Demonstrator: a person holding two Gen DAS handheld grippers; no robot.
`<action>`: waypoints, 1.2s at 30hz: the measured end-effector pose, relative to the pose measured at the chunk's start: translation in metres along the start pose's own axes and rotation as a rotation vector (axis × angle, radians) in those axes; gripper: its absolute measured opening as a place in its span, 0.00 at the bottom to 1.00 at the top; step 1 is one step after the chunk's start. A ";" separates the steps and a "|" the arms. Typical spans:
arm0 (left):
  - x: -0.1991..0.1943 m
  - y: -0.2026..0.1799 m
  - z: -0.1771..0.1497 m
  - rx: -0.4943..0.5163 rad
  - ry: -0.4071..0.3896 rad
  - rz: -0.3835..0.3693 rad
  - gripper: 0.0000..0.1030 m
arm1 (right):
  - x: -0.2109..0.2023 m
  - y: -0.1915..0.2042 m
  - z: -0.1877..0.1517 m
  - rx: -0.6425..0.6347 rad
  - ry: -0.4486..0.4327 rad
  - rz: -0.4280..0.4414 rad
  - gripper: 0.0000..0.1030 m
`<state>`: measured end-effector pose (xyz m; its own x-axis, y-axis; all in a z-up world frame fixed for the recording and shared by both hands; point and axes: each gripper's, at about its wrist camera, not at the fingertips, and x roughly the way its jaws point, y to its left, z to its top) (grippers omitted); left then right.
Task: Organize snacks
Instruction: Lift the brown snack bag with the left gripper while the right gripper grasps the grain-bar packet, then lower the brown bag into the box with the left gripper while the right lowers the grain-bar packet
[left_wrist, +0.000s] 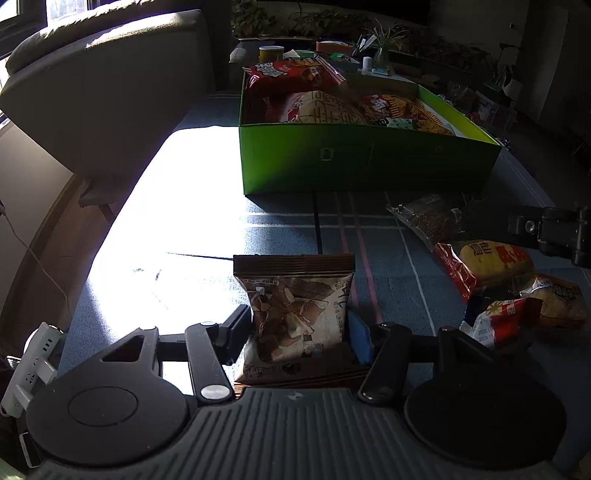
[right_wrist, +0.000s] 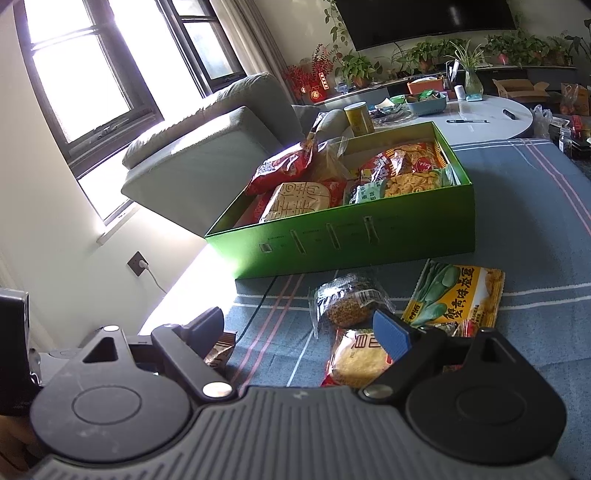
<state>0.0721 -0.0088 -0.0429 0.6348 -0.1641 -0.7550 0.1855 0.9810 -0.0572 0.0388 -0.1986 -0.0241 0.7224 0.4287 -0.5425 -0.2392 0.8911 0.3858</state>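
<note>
A person is part-way through tidying loose snack packets into a green box (right_wrist: 343, 236) that sits on a blue striped cloth (right_wrist: 517, 206). The left gripper (left_wrist: 299, 328) has its two fingers closed on the sides of a brown snack bag (left_wrist: 295, 314), which stands upright between them with its sealed top edge facing the box; whether the bag is lifted clear of the cloth cannot be told. This looks like the carrying step: the bag is gripped and the box lies well ahead of it. The next move would call for raising the bag over the near wall of the box and letting go where there is room. The right gripper (right_wrist: 299, 332) has its fingers spread wide and holds nothing; it hovers over the packets not yet sorted, with a yellow cracker pack (right_wrist: 354, 358) just beneath its blue-padded finger. Near it lie a clear packet of brown grains (right_wrist: 347, 302) and a yellow and green pea snack bag (right_wrist: 458, 299), both on the cloth just in front of the box. The box is open-topped and already fairly full: a red bag (right_wrist: 280, 170) leans at the far left, a pale cracker pack (right_wrist: 299, 201) lies beside it, and orange-patterned crisp bags (right_wrist: 410, 170) fill the right side.
</note>
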 end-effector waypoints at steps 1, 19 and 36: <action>0.000 0.000 0.000 0.004 -0.001 0.000 0.51 | 0.002 0.000 0.001 -0.003 0.002 -0.003 0.74; 0.000 0.006 0.005 -0.008 -0.020 -0.040 0.51 | 0.079 -0.003 0.019 -0.164 0.195 -0.164 0.75; -0.033 0.008 0.010 -0.017 -0.104 -0.061 0.51 | 0.028 0.017 0.028 -0.121 0.047 -0.092 0.70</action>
<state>0.0600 0.0032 -0.0116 0.6973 -0.2328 -0.6779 0.2141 0.9702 -0.1130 0.0729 -0.1756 -0.0120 0.7141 0.3487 -0.6071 -0.2519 0.9370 0.2419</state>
